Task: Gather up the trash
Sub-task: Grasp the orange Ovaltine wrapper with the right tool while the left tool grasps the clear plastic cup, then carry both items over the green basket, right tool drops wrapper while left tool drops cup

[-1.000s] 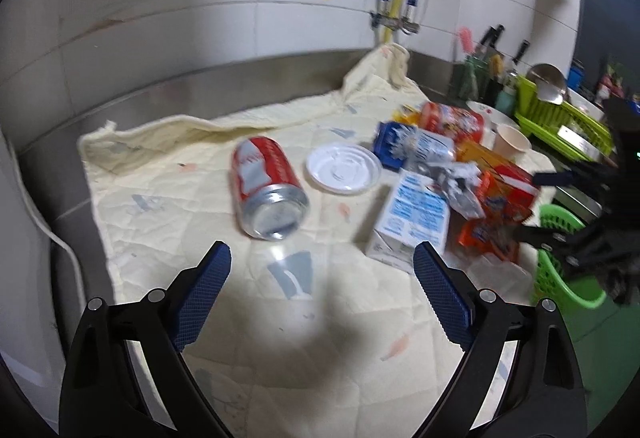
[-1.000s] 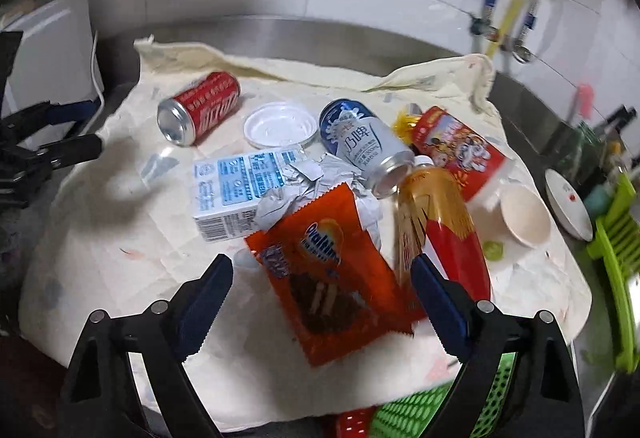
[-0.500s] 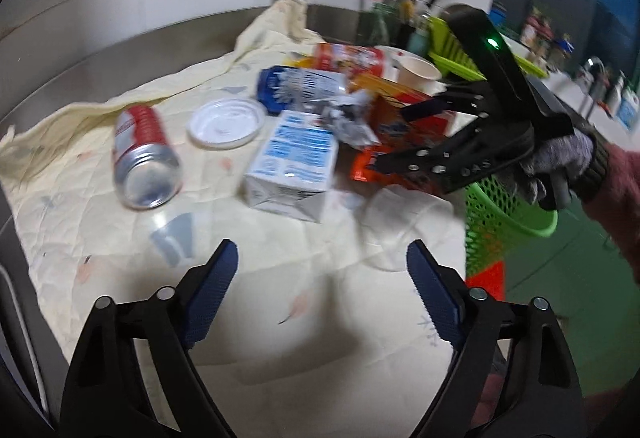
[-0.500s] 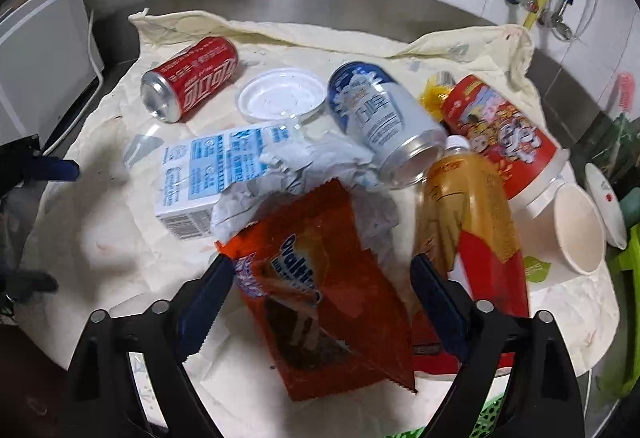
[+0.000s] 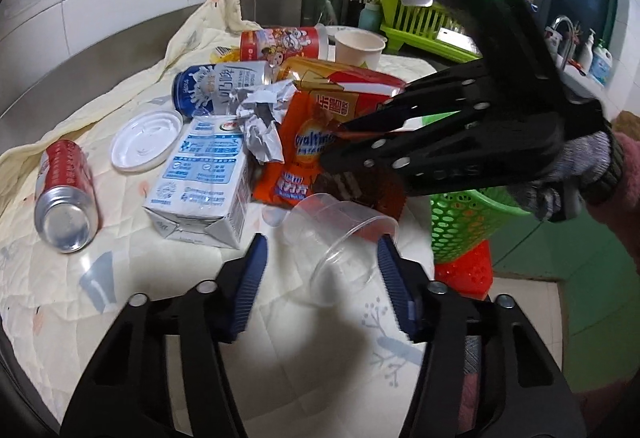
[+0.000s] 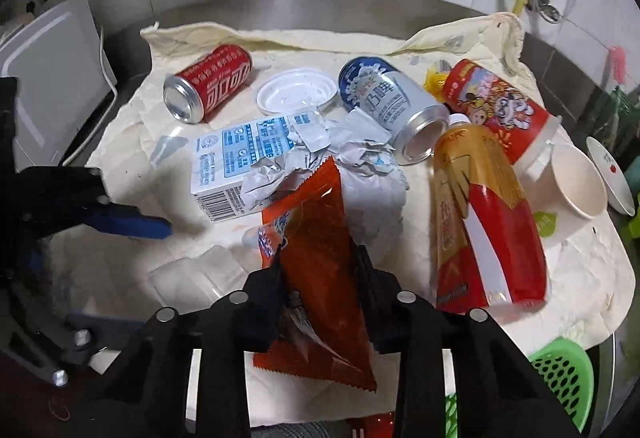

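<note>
Trash lies on a cream cloth (image 5: 120,318). My right gripper (image 6: 320,262) is shut on an orange snack wrapper (image 6: 316,234); it also shows in the left wrist view (image 5: 296,150) under the right gripper's fingers (image 5: 360,142). My left gripper (image 5: 320,258) is open around a clear plastic cup (image 5: 340,238) lying on its side, without squeezing it; the cup is faint in the right wrist view (image 6: 200,270). A milk carton (image 5: 200,178), crumpled paper (image 5: 264,118), a red can (image 5: 64,194) and a blue can (image 5: 220,82) lie nearby.
A white lid (image 5: 146,144), a red-gold bottle (image 6: 480,222), a red snack tub (image 6: 500,110) and a paper cup (image 6: 576,186) lie on the cloth. A green basket (image 5: 468,222) stands off the counter's right edge. A dish rack (image 5: 428,22) is behind.
My left gripper swung right and came down around the clear cup, its jaws narrowing. My right gripper moved forward and closed on the orange wrapper.
</note>
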A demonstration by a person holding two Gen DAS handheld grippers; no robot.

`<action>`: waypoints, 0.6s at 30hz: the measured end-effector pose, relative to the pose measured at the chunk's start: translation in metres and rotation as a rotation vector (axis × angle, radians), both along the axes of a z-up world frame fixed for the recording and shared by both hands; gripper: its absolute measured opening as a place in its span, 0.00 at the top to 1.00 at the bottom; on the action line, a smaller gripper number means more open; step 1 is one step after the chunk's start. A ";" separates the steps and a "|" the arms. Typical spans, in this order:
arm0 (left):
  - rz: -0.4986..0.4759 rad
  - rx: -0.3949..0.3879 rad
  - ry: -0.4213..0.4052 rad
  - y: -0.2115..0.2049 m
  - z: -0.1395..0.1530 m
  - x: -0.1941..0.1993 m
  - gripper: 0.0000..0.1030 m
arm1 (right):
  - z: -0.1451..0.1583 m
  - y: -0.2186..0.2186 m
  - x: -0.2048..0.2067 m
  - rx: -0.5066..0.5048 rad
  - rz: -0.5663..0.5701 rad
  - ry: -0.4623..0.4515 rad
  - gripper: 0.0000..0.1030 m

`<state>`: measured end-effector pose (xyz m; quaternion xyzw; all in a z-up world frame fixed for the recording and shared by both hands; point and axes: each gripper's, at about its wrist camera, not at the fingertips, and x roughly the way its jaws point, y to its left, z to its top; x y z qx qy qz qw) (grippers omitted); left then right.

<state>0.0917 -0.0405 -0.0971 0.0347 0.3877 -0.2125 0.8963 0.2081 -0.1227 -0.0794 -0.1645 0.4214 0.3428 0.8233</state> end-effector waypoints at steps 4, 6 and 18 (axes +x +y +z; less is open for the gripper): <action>-0.001 0.001 0.011 -0.002 -0.004 0.004 0.69 | 0.008 -0.014 -0.008 0.053 -0.038 -0.010 0.72; -0.001 -0.002 0.004 -0.002 -0.003 0.004 0.76 | 0.012 -0.020 -0.013 0.074 -0.052 -0.024 0.72; -0.003 0.030 -0.033 -0.007 0.005 0.000 0.95 | 0.034 -0.060 -0.042 0.194 -0.149 -0.065 0.73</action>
